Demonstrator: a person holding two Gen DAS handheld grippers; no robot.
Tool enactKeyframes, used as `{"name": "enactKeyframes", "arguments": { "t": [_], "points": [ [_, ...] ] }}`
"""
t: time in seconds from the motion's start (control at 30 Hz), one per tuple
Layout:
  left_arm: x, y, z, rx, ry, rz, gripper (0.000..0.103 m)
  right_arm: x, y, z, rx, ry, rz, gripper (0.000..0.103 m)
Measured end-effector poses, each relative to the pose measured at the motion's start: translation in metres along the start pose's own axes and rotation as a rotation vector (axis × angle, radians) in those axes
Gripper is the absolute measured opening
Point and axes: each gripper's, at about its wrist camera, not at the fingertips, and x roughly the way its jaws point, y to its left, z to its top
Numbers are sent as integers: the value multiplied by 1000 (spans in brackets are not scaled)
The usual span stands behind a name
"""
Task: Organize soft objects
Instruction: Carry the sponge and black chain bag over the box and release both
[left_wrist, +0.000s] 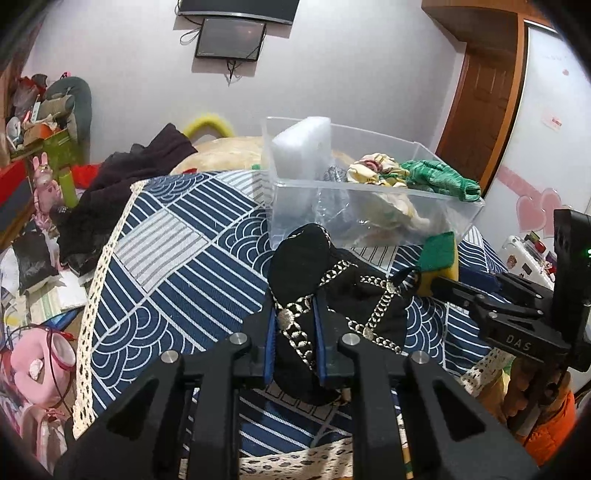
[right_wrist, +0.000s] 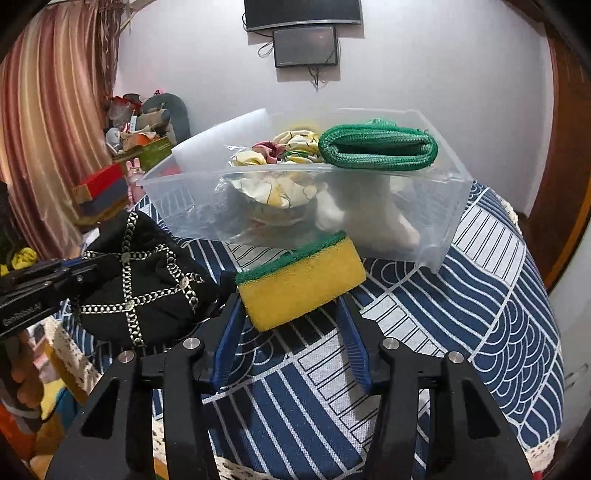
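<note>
Clear plastic forms the bin that stands on the blue-and-white patterned cloth, and it already holds a white foam block, a floral fabric piece and a green knitted item lying over its near rim. Two soft objects remain outside it, both on the cloth just in front of the near wall. The left gripper has its blue-padded fingers drawn narrow onto a fold of the black pouch with gold chain trim; the fabric bunches between them, so a grasp appears established. The right gripper stands wide, its fingers on either side of the yellow sponge with green scouring face; the pads are close to the sponge's ends, but I cannot confirm contact or any squeeze. The sponge is tilted, one end toward the pouch. Judged step: collection of the last loose items, with the pouch taken and the sponge not yet secured. The next move calls for the right fingers to come together across the sponge, and for the pouch to be lifted high enough to clear the bin's front wall before release. Risk noted: the pouch hangs loose and may catch the rim or drag the sponge beside it.
</note>
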Motion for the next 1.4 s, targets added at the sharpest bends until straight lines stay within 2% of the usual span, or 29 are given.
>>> {"name": "enactKeyframes", "arguments": {
  "t": [0.03, 0.17, 0.2, 0.37, 0.53, 0.67, 0.93, 1.0, 1.1, 1.4],
  "points": [
    [1, 1, 0, -4, 4, -2, 17, -1, 1, 0, -1, -2, -7, 49],
    [3, -1, -3, 8, 13, -8, 17, -2, 2, -1, -15, -6, -23, 74],
    [3, -4, -4, 18, 13, -11, 17, -1, 3, 2, -17, -6, -21, 75],
    [6, -11, -5, 41, 19, -13, 17, 9, 1, 9, -18, 9, -25, 75],
    [8, -9, -5, 32, 24, -16, 17, 12, -9, 12, 34, 4, -16, 75],
    [3, -8, -3, 38, 5, -3, 17, 10, -16, 12, 59, 2, -2, 75],
    [-13, -1, 2, 28, -36, 25, 17, 12, -14, 13, 29, 2, -3, 75],
    [-14, -1, 3, 24, -37, 19, 17, 11, -15, 12, 32, 1, 19, 63],
    [-16, -6, 5, 37, -44, 9, 17, 7, -15, 12, 35, 0, 37, 59],
    [-37, -28, 15, 87, -107, -26, 17, -32, -9, 13, 15, -87, 32, 58]
  ]
}}
